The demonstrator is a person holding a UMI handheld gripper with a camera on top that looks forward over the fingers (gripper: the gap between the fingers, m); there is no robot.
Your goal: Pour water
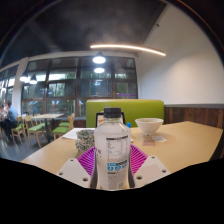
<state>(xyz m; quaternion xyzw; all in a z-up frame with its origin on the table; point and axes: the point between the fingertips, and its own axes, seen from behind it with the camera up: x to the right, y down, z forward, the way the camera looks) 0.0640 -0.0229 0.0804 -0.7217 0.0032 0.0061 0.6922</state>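
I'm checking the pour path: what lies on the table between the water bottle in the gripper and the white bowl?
Nothing: in the gripper view, the tabletop is bare between the water bottle, held between the gripper fingers, and the white bowl.

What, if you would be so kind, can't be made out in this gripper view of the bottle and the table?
- Bottle: its base is hidden behind the gripper; whether the pads press on it is unclear.
- Bottle label: print too small to read.
- Bowl: contents hidden by its rim.
- Cup: partly hidden by the bottle, contents unseen.
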